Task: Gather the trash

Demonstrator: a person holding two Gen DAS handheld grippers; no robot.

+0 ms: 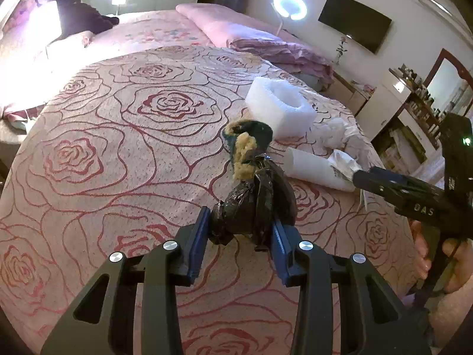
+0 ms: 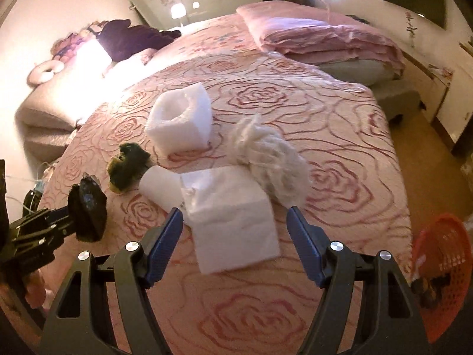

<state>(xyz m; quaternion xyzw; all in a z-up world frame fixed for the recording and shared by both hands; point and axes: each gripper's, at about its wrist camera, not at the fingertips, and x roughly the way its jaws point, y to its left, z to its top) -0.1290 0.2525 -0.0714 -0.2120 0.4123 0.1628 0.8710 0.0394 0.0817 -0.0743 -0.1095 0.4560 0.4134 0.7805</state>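
Nearby, foam block (image 2: 180,121), sponge (image 2: 127,166) and tissues (image 2: 233,216) crowd the bedspread (image 2: 340,153).

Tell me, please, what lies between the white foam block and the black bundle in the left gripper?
A torn green and yellow sponge lies on the bedspread between the foam block and the black bundle clamped in the left gripper; both wrist views show it.

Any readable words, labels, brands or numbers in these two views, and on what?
"DAS": pale letters on the black body of the right gripper, in the left wrist view.
Sideways marking on its black upright part: too blurred to read.
Bottles on the far wooden shelves: too small.
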